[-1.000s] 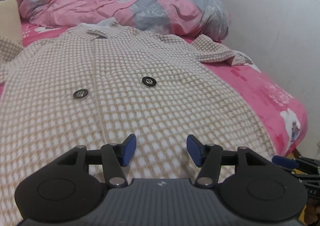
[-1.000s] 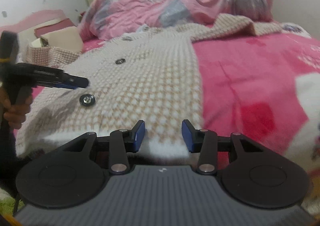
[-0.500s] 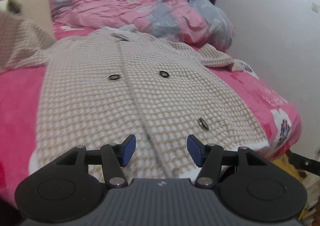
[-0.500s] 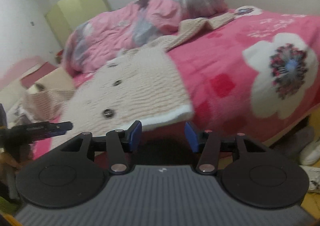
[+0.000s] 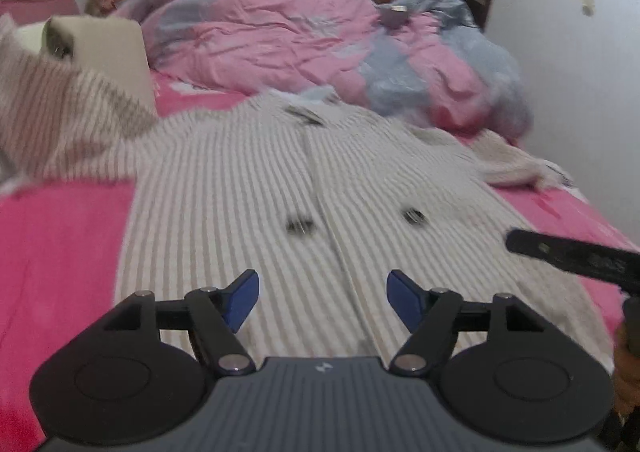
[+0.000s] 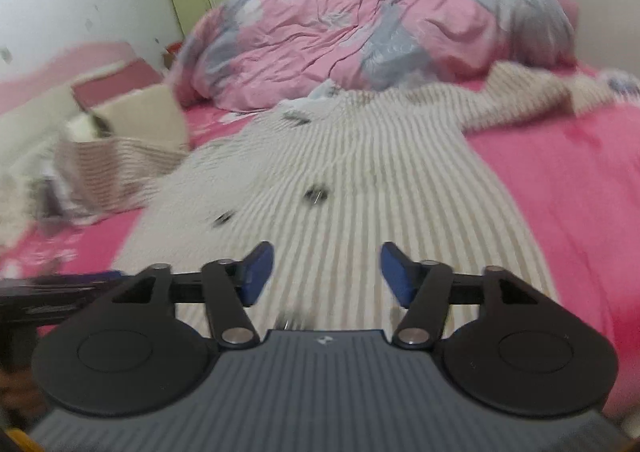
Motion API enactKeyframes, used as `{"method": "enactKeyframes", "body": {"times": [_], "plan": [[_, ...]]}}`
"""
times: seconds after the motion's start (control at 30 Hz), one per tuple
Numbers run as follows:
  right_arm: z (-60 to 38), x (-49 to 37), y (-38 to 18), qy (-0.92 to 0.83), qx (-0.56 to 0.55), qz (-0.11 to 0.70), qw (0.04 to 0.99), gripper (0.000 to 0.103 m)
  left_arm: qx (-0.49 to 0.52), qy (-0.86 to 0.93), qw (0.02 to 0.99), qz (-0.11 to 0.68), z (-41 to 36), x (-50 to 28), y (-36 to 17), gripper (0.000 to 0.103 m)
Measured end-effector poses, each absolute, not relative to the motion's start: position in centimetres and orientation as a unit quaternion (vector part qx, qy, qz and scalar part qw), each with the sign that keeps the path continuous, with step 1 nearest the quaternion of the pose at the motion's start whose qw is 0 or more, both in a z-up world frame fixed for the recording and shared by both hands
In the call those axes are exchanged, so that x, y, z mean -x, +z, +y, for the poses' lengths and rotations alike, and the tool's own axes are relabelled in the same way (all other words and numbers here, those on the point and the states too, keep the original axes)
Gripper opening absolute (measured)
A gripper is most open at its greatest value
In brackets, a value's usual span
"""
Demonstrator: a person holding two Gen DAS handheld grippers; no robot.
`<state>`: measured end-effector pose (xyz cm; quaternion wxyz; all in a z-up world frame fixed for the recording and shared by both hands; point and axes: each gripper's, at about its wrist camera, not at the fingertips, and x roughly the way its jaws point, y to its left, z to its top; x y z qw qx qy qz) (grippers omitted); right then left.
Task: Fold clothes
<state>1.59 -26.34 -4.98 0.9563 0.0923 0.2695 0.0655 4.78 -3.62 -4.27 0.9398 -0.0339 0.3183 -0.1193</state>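
Fingers of both grippers spread apart, empty, above the coat's hem.

We see the left gripper [image 5: 322, 298] and right gripper [image 6: 327, 272] side by side over the coat [image 5: 280, 212], which lies flat on the bed [image 5: 60, 252], long axis running from lower frame up to the collar, sleeves splayed at both sides.
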Motion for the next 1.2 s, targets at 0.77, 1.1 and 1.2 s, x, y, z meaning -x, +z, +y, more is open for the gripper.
{"method": "enactKeyframes", "body": {"times": [0.77,1.1,1.2], "plan": [[-23.7,-18.1,-11.0,0.029,0.006,0.324,0.946,0.102,0.101,-0.105,0.93,0.336,0.1,-6.3,-5.3,0.072],[-23.7,-18.3,-11.0,0.029,0.005,0.324,0.945,0.102,0.142,-0.146,0.932,0.301,1.8,-3.1,-2.1,0.072],[-23.7,-18.2,-11.0,0.029,0.005,0.324,0.946,0.102,0.142,-0.153,0.935,0.288,2.3,-2.3,-1.3,0.072]]}}
